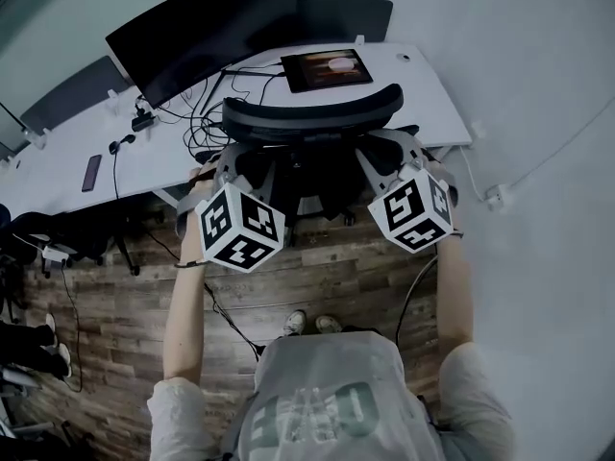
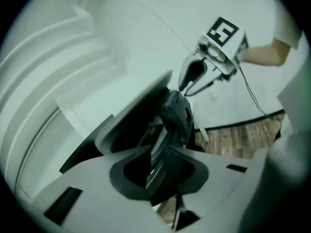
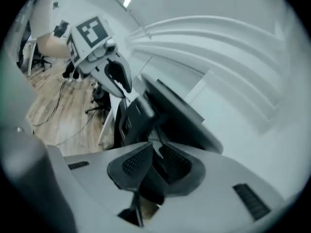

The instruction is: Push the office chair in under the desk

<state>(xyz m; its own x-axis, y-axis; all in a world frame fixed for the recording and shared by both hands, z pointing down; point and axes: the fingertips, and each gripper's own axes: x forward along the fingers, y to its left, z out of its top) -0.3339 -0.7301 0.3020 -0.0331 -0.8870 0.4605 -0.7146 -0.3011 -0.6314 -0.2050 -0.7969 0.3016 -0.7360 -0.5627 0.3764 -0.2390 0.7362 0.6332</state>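
The black office chair [image 1: 312, 113] stands in front of the white desk [image 1: 423, 84], its curved back top toward me. My left gripper [image 1: 228, 168] holds the left side of the chair's back frame, my right gripper [image 1: 389, 158] the right side. In the left gripper view the pads of the left gripper [image 2: 158, 165] close on the dark edge of the chair back [image 2: 177, 115], and the right gripper [image 2: 194, 81] shows beyond it. In the right gripper view the right gripper [image 3: 153, 166] clamps the same frame [image 3: 133, 115], with the left gripper [image 3: 119, 81] opposite.
On the desk are a large dark monitor [image 1: 202, 27], a tablet [image 1: 327, 68], a tangle of cables [image 1: 197, 113] and a phone [image 1: 91, 172]. Another chair [image 1: 96, 229] stands at the left on the wood floor. A white wall and cable [image 1: 500, 195] lie to the right.
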